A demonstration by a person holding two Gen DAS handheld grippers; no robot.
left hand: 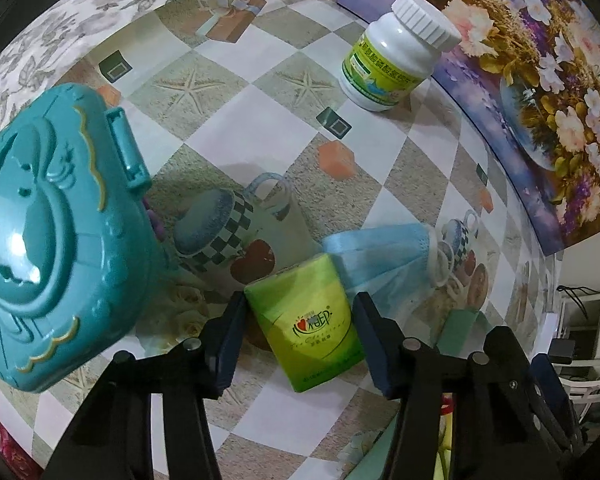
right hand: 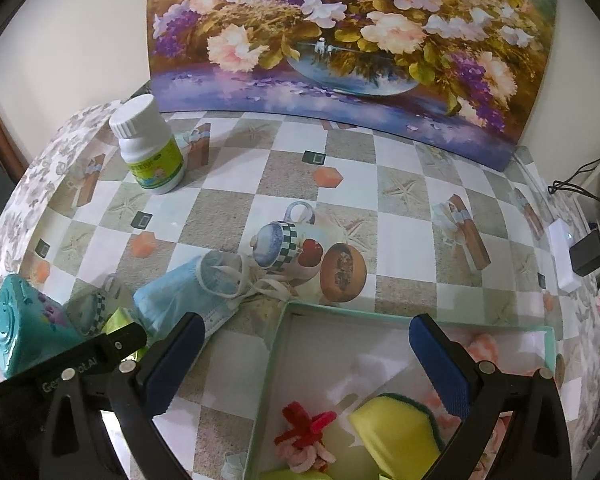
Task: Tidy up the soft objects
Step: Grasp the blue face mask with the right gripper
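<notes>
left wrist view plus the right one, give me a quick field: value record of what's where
surface: checkered tablecloth
left hand-held gripper: straddles green tissue pack, small gaps either side
right hand-held gripper: open, empty, over the box's edge
blue face mask: lying flat, right behind the tissue pack
box: holds yellow sponge and red fuzzy stems
white bottle: upright, capped, near flower painting
teal case: closed, left of pack

A green tissue pack (left hand: 304, 320) lies flat on the patterned tablecloth, tilted slightly. Just beside it a crumpled light-blue face mask (right hand: 188, 292) trails white ear loops. In the open mint-green box (right hand: 420, 316) sit a yellow sponge (right hand: 392, 436) and red-and-pink fuzzy pieces (right hand: 306, 436).
</notes>
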